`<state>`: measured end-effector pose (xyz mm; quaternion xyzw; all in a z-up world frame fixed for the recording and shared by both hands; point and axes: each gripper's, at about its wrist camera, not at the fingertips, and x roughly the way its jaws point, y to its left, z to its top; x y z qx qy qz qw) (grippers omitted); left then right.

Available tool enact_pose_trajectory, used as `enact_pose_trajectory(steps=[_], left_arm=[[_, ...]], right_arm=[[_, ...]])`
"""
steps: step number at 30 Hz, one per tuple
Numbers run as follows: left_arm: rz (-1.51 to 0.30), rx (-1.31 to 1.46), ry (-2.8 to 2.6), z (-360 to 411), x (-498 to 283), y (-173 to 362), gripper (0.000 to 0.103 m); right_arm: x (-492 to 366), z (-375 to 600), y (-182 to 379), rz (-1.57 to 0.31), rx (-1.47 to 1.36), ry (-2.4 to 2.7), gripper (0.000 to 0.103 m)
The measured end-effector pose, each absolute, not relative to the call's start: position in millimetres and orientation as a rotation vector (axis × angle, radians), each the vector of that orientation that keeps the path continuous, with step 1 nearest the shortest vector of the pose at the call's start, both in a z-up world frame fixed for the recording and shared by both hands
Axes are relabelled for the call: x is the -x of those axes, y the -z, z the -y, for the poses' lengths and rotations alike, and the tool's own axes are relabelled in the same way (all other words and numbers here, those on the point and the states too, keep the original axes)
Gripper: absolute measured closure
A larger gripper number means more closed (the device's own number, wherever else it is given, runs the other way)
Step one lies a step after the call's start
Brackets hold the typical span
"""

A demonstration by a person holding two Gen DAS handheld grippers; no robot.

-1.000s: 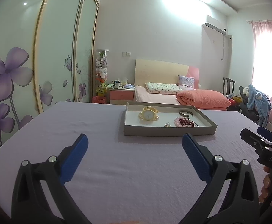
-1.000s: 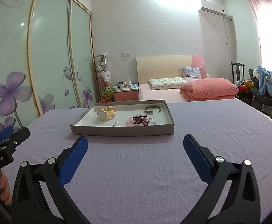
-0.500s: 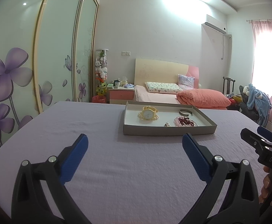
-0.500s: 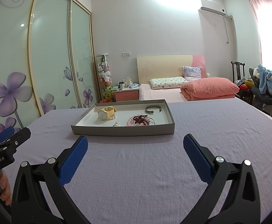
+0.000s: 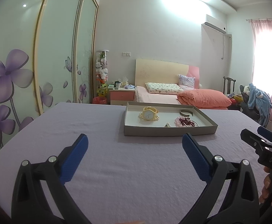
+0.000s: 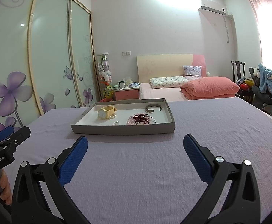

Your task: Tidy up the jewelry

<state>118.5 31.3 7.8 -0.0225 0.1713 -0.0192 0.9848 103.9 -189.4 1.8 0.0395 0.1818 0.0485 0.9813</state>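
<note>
A shallow grey tray (image 5: 169, 130) (image 6: 123, 130) lies on a table under a lilac cloth. In it are a yellow watch (image 5: 149, 113) (image 6: 106, 112) on a pearl bracelet, a grey open bangle (image 5: 186, 113) (image 6: 153, 108), a pink bead bracelet with dark red beads (image 5: 184, 121) (image 6: 140, 119) and a small pearl piece (image 5: 167, 124) (image 6: 116, 122). My left gripper (image 5: 135, 155) is open and empty, short of the tray. My right gripper (image 6: 136, 153) is open and empty, short of the tray.
The lilac cloth (image 5: 117, 168) (image 6: 210, 127) covers the table. A sliding wardrobe with purple flowers (image 5: 42, 59) stands on the left. A bed with a salmon quilt (image 6: 210, 89), a nightstand (image 5: 122, 97) and a chair with blue clothes (image 6: 270, 85) are behind.
</note>
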Motion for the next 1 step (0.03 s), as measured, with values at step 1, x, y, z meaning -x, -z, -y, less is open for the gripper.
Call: enact_pose_trajectory(steps=[1], left_arm=[[-0.344, 0.045, 0.039, -31.3, -118.6, -7.9, 0.004]], right_arm=[[-103.5, 188.6, -1.8, -0.365, -0.079, -0.097, 0.002]])
